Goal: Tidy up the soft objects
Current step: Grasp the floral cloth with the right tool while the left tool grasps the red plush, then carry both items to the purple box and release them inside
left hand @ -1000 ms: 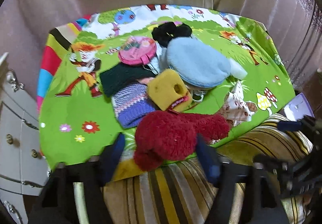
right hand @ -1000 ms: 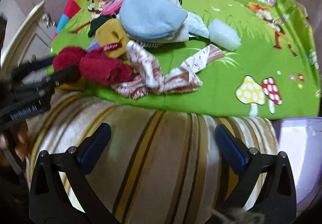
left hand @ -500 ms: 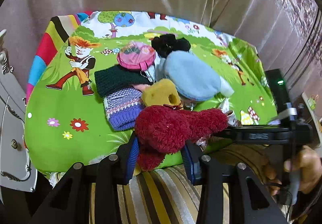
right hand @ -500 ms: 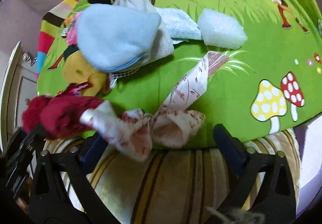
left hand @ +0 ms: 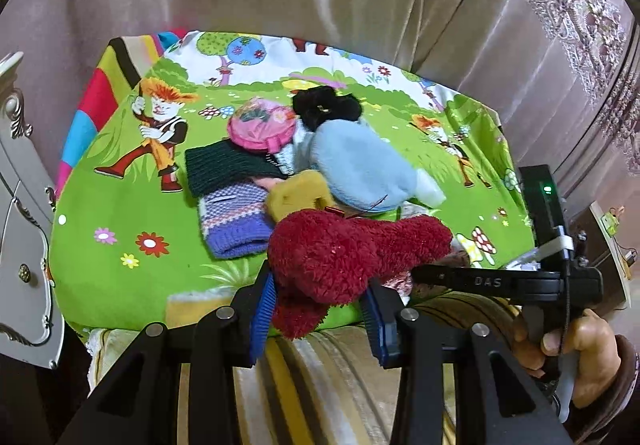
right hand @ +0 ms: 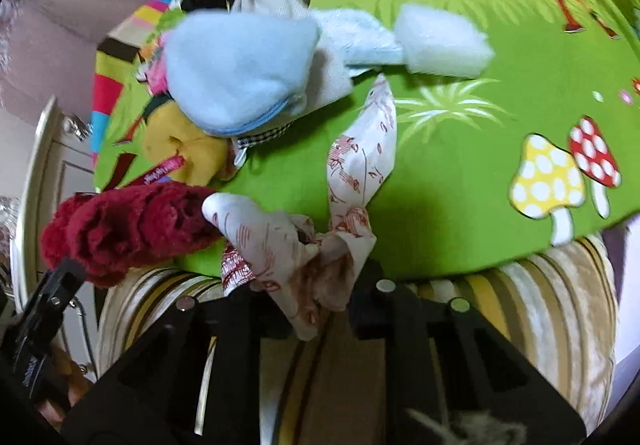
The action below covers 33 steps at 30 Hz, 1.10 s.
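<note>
1. Your left tool [left hand: 316, 309] is clamped on the dark red fluffy piece [left hand: 348, 253]: both blue pads press into its lower lobe, and the rest of it bulges up and out toward 3 o'clock, over the near edge of the green cartoon-print cloth [left hand: 120, 229].
2. Your right tool [right hand: 316, 285] is closing its jaws, and the white scarf with red print [right hand: 360, 165] is bunched between them. The fabric is already gathered tight at the tips, with one tail running up toward 12 o'clock across the cloth and another puffing out toward 10 o'clock, touching the red piece.
3. In the left wrist view your right hand [left hand: 576, 341] shows at 4 o'clock, wrapped around the handle of its tool.
4. The rest of the soft things sit in a heap in the middle of the cloth:
   - a light blue cap [left hand: 360, 165] on top, at 12 o'clock from the red piece;
   - a yellow plush item [left hand: 300, 193] just beside the cap, touching the red piece;
   - a purple knitted piece [left hand: 236, 221] at 10 o'clock from the red piece, with a dark green knit [left hand: 224, 165] behind it;
   - a pink round item [left hand: 260, 123] and a black fluffy item [left hand: 324, 107] at the far side.
5. A white foam-like block [right hand: 440, 41] lies beyond the scarf, at 1 o'clock in the right wrist view.
6. The cloth lies over a striped cushion [left hand: 320, 385], which fills the near edge of both views.
</note>
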Motion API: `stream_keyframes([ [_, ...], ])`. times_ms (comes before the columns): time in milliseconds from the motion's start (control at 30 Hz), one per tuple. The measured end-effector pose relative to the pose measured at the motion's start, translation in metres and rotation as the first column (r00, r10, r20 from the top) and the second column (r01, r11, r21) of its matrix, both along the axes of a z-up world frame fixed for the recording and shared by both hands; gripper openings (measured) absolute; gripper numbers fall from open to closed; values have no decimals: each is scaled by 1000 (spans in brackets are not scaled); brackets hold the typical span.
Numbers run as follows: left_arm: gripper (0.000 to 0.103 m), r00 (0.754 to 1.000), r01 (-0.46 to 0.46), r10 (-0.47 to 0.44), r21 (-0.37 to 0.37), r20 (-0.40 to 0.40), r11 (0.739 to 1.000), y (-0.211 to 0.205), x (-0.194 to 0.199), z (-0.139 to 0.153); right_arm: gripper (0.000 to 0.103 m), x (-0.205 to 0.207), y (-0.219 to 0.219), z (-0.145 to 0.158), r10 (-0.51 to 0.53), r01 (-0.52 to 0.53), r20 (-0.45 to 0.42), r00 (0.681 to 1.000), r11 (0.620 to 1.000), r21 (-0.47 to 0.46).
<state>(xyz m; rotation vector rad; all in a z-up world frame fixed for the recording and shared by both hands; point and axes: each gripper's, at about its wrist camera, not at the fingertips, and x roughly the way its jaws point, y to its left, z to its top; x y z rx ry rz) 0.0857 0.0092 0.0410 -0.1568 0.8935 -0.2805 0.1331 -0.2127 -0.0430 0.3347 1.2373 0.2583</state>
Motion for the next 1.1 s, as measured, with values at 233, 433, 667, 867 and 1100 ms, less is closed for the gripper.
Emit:
stream_keyframes([
  [233, 41, 998, 57, -57, 12, 29, 998, -34, -10, 17, 23, -36, -48, 25, -97, 93, 69, 993, 994, 53],
  [433, 41, 987, 148, -151, 50, 52, 988, -85, -14, 27, 23, -66, -106, 40, -208, 200, 82, 975, 975, 95],
  [667, 41, 953, 285, -294, 103, 75, 953, -162, -15, 37, 23, -96, -180, 40, -346, 339, 84, 935, 937, 86],
  [867, 41, 919, 371, -386, 159, 78, 915, -219, -17, 38, 23, -113, -242, 24, -446, 445, 47, 894, 895, 38],
  [1100, 41, 882, 454, -470, 192, 42, 870, -276, -19, 30, 37, -120, -287, -2, -499, 498, -4, 867, 866, -40],
])
